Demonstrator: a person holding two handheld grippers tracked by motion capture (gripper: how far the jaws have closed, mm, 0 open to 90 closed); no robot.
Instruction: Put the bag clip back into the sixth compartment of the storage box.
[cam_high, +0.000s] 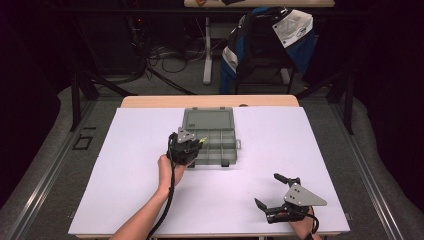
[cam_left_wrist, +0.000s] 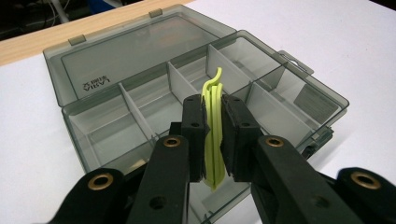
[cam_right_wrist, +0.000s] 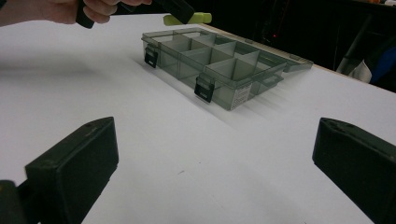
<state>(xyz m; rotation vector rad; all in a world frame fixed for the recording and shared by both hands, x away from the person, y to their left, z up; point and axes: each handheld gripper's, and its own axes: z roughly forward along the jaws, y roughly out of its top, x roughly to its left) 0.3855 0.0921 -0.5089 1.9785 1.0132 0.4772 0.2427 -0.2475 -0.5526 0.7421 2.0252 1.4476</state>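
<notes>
We see a dark room with cables on the floor and a blue-and-black jacket (cam_high: 270, 40) slung over a chair behind a table (cam_high: 150, 200) covered in white. Near the table's far middle lies a smoky-grey clear box (cam_high: 215, 137), its lid (cam_high: 207, 119) folded flat away from us and its tray split by dividers into small compartments; two black latches hang on its near wall. The left gripper (cam_high: 192, 145) hangs over the box's near-left part, held by the left hand (cam_high: 167, 167), and its jaws are clamped on a thin yellow-green strip (cam_left_wrist: 214, 130). In the left gripper view the strip stands upright between the pads, its bent top poking above them and its lower end below them, above the tray's front compartments; we cannot tell whether it touches the box. From the right gripper view the strip (cam_right_wrist: 187, 18) juts sideways past the jaw above the box's far end. The right gripper (cam_high: 270, 192) sits low at the near right of the table, well apart from the box, its jaws spread wide with only bare white surface between them.
</notes>
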